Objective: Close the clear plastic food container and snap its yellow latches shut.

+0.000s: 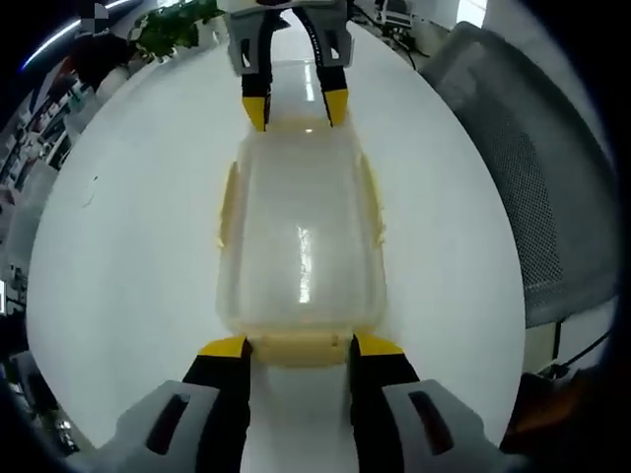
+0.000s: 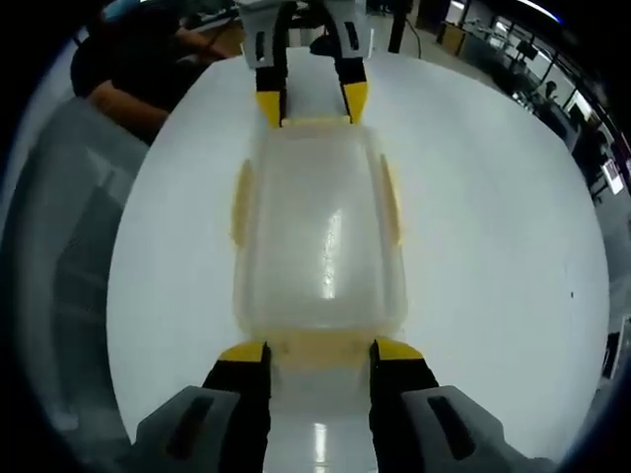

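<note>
- Two grippers face each other across the clear container [image 1: 301,241], one at each short end, with the lid already lying on top of it.
- Out on the bare white tabletop [image 1: 118,256], well away from its edges, the container rests lengthwise between the two tools; a grey mesh chair [image 1: 532,177] stands beyond the tabletop edge in the left gripper view.
- Left gripper [image 1: 300,347]: jaws set at a middling spread, their yellow tips at either side of the near yellow end latch [image 1: 299,348], touching or just beside it; I cannot tell whether they press on it.
- Right gripper [image 2: 319,352]: the same stance at the opposite end, jaws parted to about the width of its own end latch [image 2: 317,349], nothing gripped between them.
- Each gripper also appears at the far end of the other's view, tips at the far rim.
- Long-side latches [image 2: 240,202] look flared outward, so by my judgement they are not yet snapped; the end latches are hard to read.
- Handling, as a judgement: thin stiff plastic, apparently empty and so light, smooth enough to slide on the glossy tabletop. It will skid if pushed from one end alone.
- Best purchase is the latch tabs themselves, pressed downward and inward with the opposite gripper bracing; squeezing the clear walls risks flexing them and popping the lid.
</note>
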Demonstrator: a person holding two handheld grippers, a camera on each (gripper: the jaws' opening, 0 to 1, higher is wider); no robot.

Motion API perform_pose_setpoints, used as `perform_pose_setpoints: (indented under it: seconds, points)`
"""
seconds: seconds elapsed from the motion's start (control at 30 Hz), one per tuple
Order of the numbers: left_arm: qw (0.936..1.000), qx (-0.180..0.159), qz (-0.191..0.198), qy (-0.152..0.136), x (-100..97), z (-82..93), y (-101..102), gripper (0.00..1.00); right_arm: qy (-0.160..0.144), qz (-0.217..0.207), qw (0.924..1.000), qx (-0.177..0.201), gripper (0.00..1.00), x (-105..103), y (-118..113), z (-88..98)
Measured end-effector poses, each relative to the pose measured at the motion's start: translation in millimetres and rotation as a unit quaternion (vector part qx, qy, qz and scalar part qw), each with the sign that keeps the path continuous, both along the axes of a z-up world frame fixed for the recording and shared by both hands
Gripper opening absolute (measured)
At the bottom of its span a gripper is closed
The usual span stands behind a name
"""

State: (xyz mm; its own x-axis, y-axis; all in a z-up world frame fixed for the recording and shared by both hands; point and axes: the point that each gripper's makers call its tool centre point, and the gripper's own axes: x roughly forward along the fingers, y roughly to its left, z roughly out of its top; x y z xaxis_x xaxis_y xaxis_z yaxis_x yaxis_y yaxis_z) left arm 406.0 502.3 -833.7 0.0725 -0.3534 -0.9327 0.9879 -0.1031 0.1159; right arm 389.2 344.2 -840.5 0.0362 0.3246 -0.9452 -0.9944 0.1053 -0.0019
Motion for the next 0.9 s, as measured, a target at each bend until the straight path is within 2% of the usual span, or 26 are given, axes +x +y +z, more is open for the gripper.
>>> perform_pose_setpoints:
  seconds: [0.13,0.27,0.43,0.57,0.9]
  points:
    - [1.0,0.005,0.003,-0.007,0.8,0.2,0,0.38,0.0,0.0,1.0,0.0,0.37,-1,0,-0.2]
    - [1.0,0.004,0.008,0.001,0.0,-0.3,-1,0.38,0.0,0.003,1.0,-0.003,0.37,-1,-1,-0.3]
    - [0.9999,0.007,0.008,-0.009,0.2,0.9,-1,0.37,-0.004,0.01,0.9999,-0.005,0.37,-2,-2,4.8]
    - [0.9997,0.02,0.008,-0.008,-8.0,0.2,1,0.37,-0.005,0.019,0.9998,-0.004,0.37,-5,-1,9.8]
    - [0.9997,0.007,0.014,-0.017,-11.5,16.1,4,0.37,-0.012,0.022,0.9997,0.006,0.37,-9,1,21.6]
